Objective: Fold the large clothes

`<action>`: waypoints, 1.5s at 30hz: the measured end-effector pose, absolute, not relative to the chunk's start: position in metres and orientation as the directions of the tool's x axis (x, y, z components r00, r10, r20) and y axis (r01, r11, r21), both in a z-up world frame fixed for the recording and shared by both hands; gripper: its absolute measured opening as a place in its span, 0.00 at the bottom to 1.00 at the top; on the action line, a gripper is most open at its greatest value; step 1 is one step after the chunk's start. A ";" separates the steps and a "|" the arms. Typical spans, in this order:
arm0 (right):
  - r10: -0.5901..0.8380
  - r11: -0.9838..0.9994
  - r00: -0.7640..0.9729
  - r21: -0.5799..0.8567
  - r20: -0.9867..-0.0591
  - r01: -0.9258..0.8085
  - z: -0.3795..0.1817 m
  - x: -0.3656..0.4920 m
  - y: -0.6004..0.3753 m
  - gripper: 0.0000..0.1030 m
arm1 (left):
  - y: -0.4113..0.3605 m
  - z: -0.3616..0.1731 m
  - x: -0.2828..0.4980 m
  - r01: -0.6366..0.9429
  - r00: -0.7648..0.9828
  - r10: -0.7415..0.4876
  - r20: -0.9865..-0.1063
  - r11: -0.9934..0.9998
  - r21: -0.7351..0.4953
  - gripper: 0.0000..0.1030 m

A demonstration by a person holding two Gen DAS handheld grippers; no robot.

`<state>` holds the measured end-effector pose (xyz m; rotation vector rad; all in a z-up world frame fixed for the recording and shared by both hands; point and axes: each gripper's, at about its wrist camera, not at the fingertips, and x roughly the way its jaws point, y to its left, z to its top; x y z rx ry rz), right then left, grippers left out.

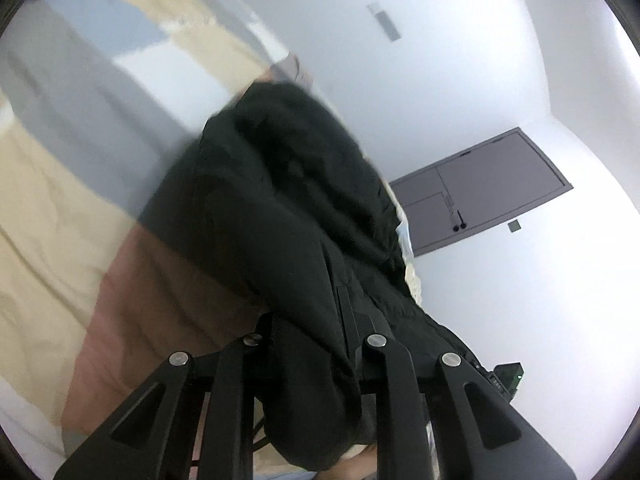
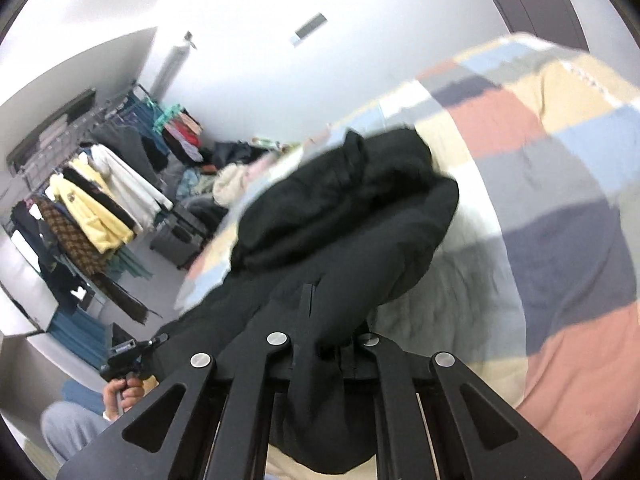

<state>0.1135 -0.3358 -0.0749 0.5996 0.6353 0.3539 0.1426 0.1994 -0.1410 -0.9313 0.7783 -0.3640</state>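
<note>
A clothes rack [image 2: 92, 184] is seen only at right-wrist left; both grippers [image 1: 316, 320] [image 2: 320, 308] are clamped on the black garment [image 2: 344, 208].

The black garment [image 1: 280, 208] drapes over my left gripper [image 1: 312, 320], hiding its fingertips; past the garment, the patchwork bedspread [image 1: 80, 128] is blurred

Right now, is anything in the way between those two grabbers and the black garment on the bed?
Nothing visible. The left gripper and the right gripper are each shut on the black garment already, its cloth bunched between their fingers above the patchwork bedspread.
</note>
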 end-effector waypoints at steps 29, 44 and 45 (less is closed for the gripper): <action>0.571 0.743 0.749 0.601 -0.337 -0.296 0.066 -0.034 -0.323 0.05 | 0.239 0.044 -0.024 0.156 0.694 -0.613 -0.378 0.641 -0.752 0.15; 0.589 0.659 0.725 0.731 -0.357 -0.175 0.039 0.074 -0.355 0.05 | 0.236 0.024 0.075 0.021 0.653 -0.595 -0.468 0.633 -0.774 0.15; 0.587 0.655 0.722 0.738 -0.366 -0.159 0.035 0.089 -0.358 0.05 | 0.235 0.022 0.090 0.008 0.649 -0.589 -0.482 0.638 -0.770 0.15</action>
